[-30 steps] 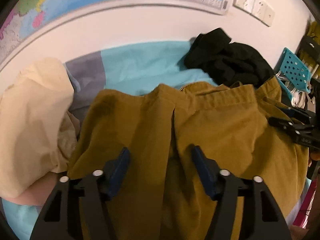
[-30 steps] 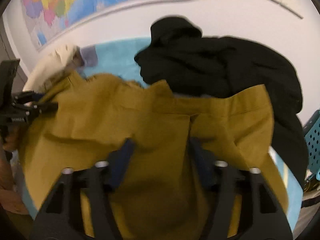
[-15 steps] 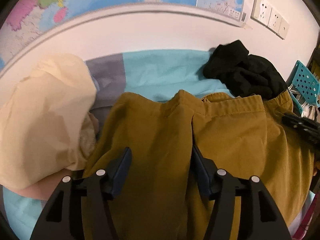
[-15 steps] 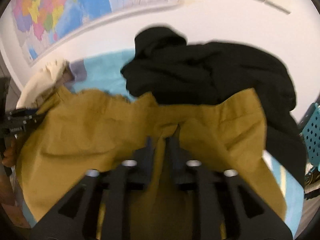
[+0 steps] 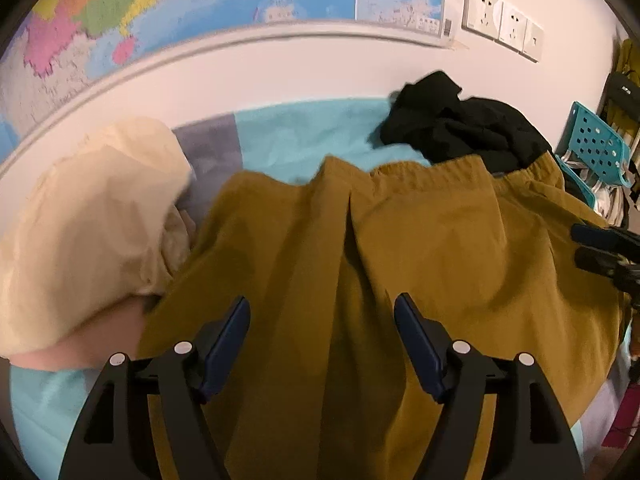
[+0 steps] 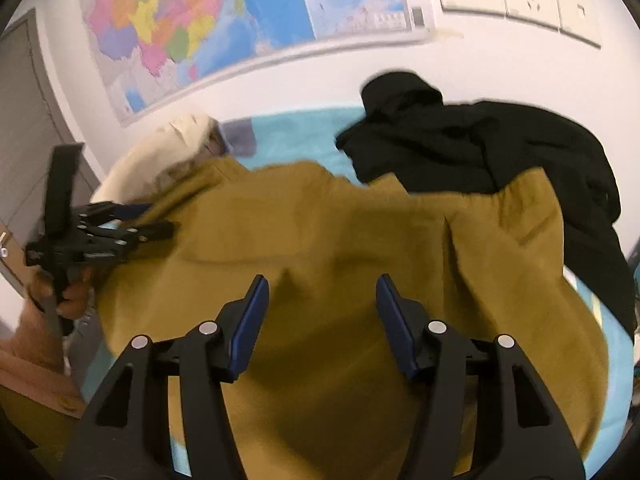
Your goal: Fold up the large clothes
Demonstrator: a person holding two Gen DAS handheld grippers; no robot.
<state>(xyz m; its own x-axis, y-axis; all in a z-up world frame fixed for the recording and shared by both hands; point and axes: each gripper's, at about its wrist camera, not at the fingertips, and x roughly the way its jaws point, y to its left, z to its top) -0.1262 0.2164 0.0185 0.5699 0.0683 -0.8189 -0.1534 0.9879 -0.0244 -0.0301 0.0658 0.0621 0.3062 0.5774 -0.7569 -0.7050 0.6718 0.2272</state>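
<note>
A large mustard-brown garment [image 5: 420,248] lies spread on the turquoise bed sheet [image 5: 300,140], its waistband toward the wall. My left gripper [image 5: 320,308] hovers over its left half. Its jaws are opening, and only flat cloth lies below them. My right gripper [image 6: 322,284] is above the garment [image 6: 340,232] further right, its jaws also opening with nothing pinched between the blue pads. The left gripper [image 6: 132,228], in a person's hand, shows at the garment's left edge in the right wrist view. The right gripper's fingertips [image 5: 600,248] enter the left wrist view from the right.
A crumpled black garment [image 5: 460,132] lies behind the waistband at the wall. A cream garment [image 5: 88,220] is heaped at the left. A turquoise perforated plastic chair [image 5: 596,148] stands beyond the bed's right end. A map and wall sockets [image 5: 500,28] hang above.
The right gripper's jaws were close together on the mustard cloth half a second ago and now stand apart with the cloth released. The left jaws have widened, and both grippers have drawn back slightly.
</note>
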